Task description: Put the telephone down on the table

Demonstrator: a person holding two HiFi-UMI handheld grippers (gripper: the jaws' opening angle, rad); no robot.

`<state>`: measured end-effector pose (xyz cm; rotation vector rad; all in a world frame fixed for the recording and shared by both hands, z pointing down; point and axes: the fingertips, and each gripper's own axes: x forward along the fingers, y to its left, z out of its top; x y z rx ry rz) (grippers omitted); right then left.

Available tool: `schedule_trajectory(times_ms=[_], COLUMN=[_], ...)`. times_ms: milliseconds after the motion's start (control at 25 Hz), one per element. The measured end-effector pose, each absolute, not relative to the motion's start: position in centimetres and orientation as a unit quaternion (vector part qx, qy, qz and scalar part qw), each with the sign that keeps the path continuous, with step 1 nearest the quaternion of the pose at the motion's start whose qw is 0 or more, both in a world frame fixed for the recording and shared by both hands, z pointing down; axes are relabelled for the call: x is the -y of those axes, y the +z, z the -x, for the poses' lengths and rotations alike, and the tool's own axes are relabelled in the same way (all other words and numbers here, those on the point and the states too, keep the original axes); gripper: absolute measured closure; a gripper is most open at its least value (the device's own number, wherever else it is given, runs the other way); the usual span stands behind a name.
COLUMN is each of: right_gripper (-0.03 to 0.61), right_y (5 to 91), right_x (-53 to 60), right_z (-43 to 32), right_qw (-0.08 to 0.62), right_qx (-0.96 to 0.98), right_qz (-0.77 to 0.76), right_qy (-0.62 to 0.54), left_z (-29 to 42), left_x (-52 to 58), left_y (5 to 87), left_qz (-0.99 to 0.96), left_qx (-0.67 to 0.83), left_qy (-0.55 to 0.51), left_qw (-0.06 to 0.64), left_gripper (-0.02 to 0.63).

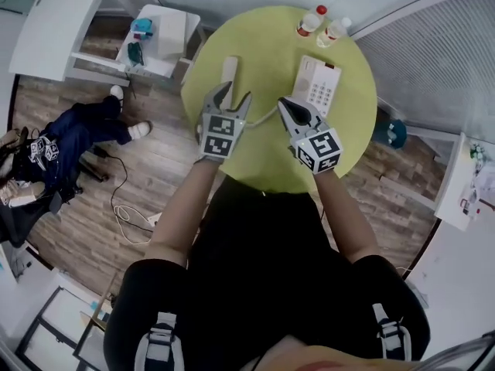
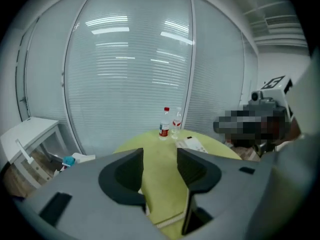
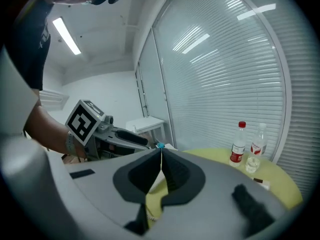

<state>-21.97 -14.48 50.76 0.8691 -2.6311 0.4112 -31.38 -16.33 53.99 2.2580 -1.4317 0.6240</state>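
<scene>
Head view is showing the telephone in two parts on the round green worktop (image 1: 271, 45). The handset (image 1: 229, 69) is lying flat on the left part of the worktop, its long axis running away from the person toward the far rim. Its near end is hiding under the left gripper (image 1: 236, 93). The base (image 1: 319, 83) is sitting well to the handset's right, keypad up, its long axis also pointing away and leaning slightly right at the far end. A cord (image 1: 264, 117) is trailing across the worktop between the two grippers.

The left gripper is hanging over the handset's near end with its jaws apart. In the left gripper view (image 2: 160, 154) only bare worktop is showing between them. The right gripper (image 1: 285, 103) is hovering at the base's near end. In the right gripper view (image 3: 161, 151) its jaws are meeting at the tips with nothing held.

Two bottles (image 1: 310, 22) (image 1: 335, 29) are standing side by side at the far rim, beyond the base.
</scene>
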Motion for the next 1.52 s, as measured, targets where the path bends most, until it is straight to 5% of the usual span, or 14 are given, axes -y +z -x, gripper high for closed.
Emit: schedule_trajectory(times_ms=[560, 1520], right_gripper=[0.561, 0.561], right_y=[39.5, 35.0], right_x=[7.8, 6.0], right_z=[18.2, 15.6], right_qw=[0.093, 0.056], right_qx=[0.964, 0.971], right_qz=[-0.234, -0.228], right_qy=[0.084, 0.038], left_z=[23.7, 19.1], left_x=[7.1, 5.4], left_y=[37.0, 33.9], left_qz=[-0.848, -0.869], left_qx=[0.521, 0.490], left_qy=[0.044, 0.030], left_qw=[0.090, 0.056], left_gripper=[0.597, 0.603])
